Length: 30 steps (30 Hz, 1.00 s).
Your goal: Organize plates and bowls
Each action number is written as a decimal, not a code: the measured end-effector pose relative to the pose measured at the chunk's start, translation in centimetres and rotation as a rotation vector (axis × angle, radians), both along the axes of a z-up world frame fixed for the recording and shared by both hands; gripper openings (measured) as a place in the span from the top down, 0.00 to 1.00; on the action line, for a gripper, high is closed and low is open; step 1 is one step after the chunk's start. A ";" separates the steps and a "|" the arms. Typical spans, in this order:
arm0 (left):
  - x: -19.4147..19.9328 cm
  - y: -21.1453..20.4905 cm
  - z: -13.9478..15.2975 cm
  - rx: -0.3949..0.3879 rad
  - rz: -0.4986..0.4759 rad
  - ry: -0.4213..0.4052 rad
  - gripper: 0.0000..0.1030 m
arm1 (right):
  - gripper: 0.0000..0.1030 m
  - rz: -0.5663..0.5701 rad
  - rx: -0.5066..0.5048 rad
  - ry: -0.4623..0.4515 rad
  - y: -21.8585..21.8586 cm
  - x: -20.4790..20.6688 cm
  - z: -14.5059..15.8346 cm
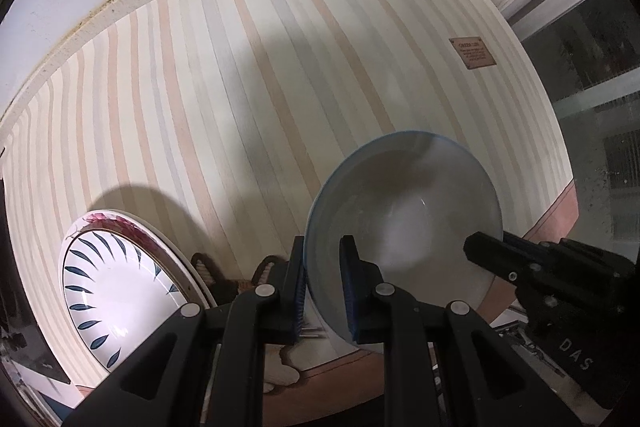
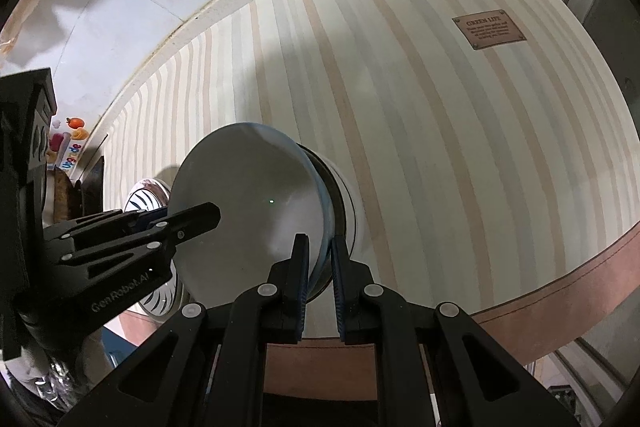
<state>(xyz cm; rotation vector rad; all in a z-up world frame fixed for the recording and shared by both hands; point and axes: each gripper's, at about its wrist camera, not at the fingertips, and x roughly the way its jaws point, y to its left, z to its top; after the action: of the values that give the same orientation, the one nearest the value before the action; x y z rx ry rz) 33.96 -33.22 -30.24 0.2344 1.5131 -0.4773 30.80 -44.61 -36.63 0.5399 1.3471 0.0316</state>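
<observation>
Two tools grip one pale, blue-rimmed ceramic bowl (image 1: pixel 404 223) above the striped table (image 1: pixel 240 87): the left tool (image 1: pixel 322 291) and right tool (image 2: pixel 320 291) each clench its rim.

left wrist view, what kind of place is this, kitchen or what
Probably a home dining or kitchen corner: a striped tablecloth covers a table set against a white wall, a patterned plate rests on it, and both grippers hold a blue-rimmed bowl by its rim.
</observation>
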 end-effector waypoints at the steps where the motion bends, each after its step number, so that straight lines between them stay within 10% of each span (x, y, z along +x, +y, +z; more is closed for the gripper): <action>1: -0.1 -0.1 -0.1 0.003 -0.002 0.002 0.86 | 0.87 -0.001 -0.005 0.005 0.0 0.1 0.0; 21: -3.5 1.9 5.9 -0.027 -0.043 -0.116 0.86 | 0.85 0.010 -0.057 -0.039 0.8 -1.7 3.8; 30: -6.6 4.2 11.9 -0.104 -0.038 -0.219 0.83 | 0.57 -0.011 -0.150 -0.165 2.3 -6.0 11.5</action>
<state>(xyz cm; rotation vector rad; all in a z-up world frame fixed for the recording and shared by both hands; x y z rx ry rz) 27.36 -29.04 -18.33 0.2266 1.2681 -0.5412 24.78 -42.29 -25.17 0.4086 1.1751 -0.0329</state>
